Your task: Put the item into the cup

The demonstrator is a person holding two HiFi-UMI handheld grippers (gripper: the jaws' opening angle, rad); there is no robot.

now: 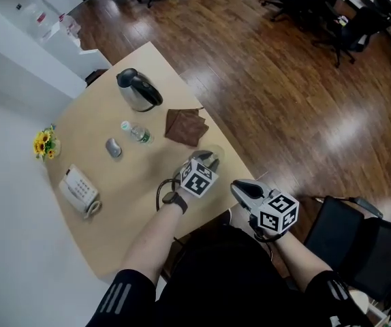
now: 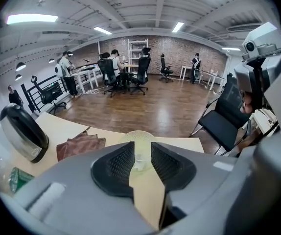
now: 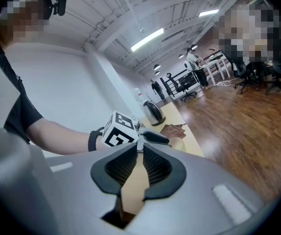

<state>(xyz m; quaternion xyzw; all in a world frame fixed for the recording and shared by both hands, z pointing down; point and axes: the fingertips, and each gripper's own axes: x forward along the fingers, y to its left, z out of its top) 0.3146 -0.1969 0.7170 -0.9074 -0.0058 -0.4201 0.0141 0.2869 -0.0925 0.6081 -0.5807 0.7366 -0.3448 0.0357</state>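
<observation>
The clear cup stands upright on the tan counter, close to the edge that borders the wood floor. The left gripper hangs just above the cup and tilts down at it. Its 2 jaws are released, and a clear gap shows between the ribbed pads. Nothing is pinched there; only the cup's rim and the counter show through the gap. A small pale shape sits low inside the cup. I can't tell whether it is the item or the cup's own base.

The right gripper is near the cup on the person's side, out past the counter edge and not touching anything. Its jaws are clenched, tips meeting, with nothing between them. It points across at the left gripper's marker cube.

Just beyond the cup lies a crumpled brown cloth. Farther from the cup on that same line stands a steel kettle. A small bottle lies on its side, inward from the cup. A grey mouse sits a little past the bottle.

Well apart from the cup, at the wall side, are a white phone and a bunch of yellow flowers. A black chair stands on the floor, off the counter on the cup's open side.
</observation>
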